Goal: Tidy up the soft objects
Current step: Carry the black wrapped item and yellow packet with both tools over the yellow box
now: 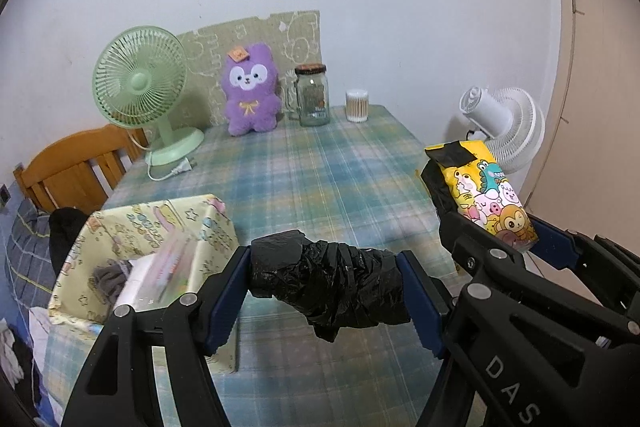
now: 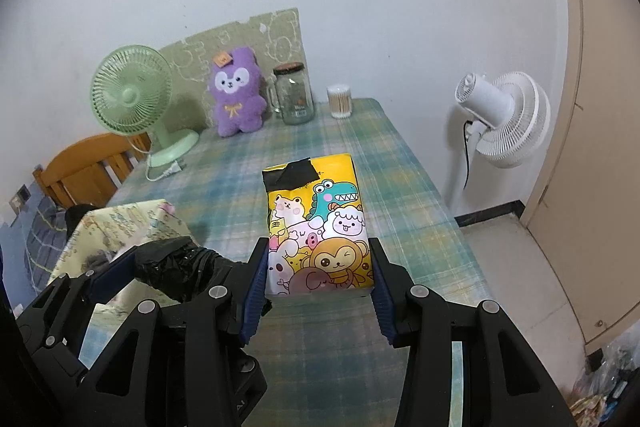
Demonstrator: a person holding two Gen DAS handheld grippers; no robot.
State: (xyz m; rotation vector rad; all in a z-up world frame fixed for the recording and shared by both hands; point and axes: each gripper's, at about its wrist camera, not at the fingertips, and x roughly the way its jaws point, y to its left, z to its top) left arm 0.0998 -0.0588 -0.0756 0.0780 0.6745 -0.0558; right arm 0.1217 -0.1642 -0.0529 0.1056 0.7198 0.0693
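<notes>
While both loads are held above the table [image 2: 400, 155], transfer step is under way: left gripper [image 1: 326, 281] pinches a black bundle [image 1: 332, 283], right gripper [image 2: 318, 281] pinches a cartoon pack [image 2: 318, 227]. Next, likely: lower each into the box [image 1: 116, 227], which holds a pack and grey cloth.

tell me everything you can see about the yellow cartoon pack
The yellow pack is a soft rectangular plastic-wrapped packet printed with cartoon animals: a dinosaur, sheep, monkey and pig. A black tape patch covers one corner at its far end. The right gripper clamps its near end on both sides, holding it lifted over the checked tablecloth.
</notes>
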